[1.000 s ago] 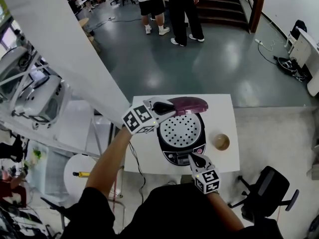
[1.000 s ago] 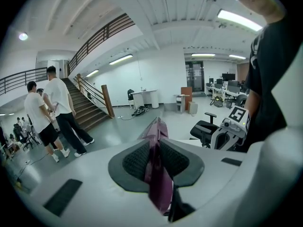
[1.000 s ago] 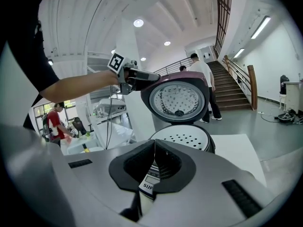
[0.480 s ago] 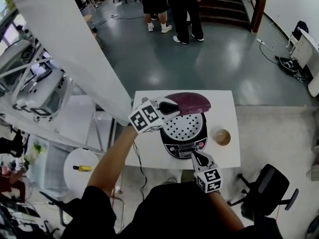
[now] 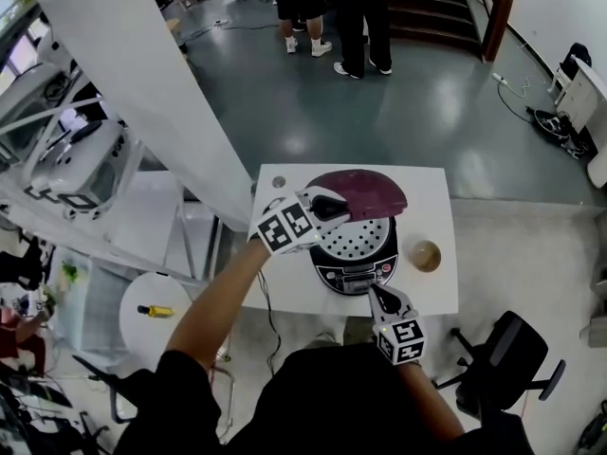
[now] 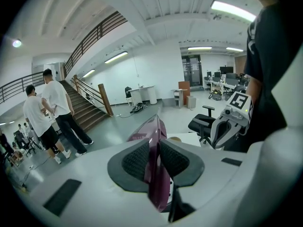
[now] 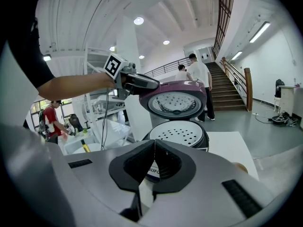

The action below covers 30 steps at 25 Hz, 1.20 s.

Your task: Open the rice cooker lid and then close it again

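1. On the white table (image 5: 432,297), near its middle: rice cooker (image 5: 353,265), with its maroon lid (image 5: 365,190) raised on the rear hinge and hanging partway over the perforated inner plate (image 5: 358,238).
2. Left gripper (image 5: 337,207) clamped on the lid's left rim, pads pressing both faces of the thin edge.
3. Right gripper (image 5: 376,294) closed on nothing, jaws together, poised just in front of the control panel. Cannot tell whether touching it.
4. Most likely failure: a slip. Only a narrow bite on a smooth, curved rim, so could slide out of the pads if pulled off the hinge's arc, letting the lid drop or spring up.
5. Could also drag or tip the cooker body if pushed sideways rather than down, with no firm brace from the right side.
6. Risks leaving the lid unlatched if lowered without a final press at the front.
7. Small brown cup (image 5: 425,254) just to the cooker's right: liable to be knocked if the body shifts.
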Motion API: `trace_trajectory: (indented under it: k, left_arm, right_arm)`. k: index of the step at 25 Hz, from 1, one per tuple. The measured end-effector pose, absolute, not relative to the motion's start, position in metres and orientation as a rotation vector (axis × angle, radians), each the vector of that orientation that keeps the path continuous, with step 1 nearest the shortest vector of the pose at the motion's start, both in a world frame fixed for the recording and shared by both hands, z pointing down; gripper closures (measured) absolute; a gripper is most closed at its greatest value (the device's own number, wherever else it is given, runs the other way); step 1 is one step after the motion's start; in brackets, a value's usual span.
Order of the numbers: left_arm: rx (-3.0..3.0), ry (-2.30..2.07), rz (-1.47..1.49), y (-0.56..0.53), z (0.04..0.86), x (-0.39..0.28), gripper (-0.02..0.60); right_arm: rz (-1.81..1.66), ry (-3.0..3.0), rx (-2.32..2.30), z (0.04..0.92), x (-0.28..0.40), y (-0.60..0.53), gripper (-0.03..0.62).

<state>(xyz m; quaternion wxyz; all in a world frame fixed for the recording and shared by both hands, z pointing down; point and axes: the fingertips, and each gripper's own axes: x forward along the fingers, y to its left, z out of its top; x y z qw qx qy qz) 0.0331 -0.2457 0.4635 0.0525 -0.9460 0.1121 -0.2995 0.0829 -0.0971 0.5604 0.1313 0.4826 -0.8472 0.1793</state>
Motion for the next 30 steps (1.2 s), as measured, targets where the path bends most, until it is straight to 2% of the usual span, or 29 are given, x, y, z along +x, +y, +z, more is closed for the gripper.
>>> trace_trajectory:
  k: [30]
  left_arm:
    - [-2.804,0.320,-0.910,-0.214,0.498,0.040,0.508]
  right_arm:
    - [0.526,-2.398,1.619,0.539,0.134,-0.133,0.592]
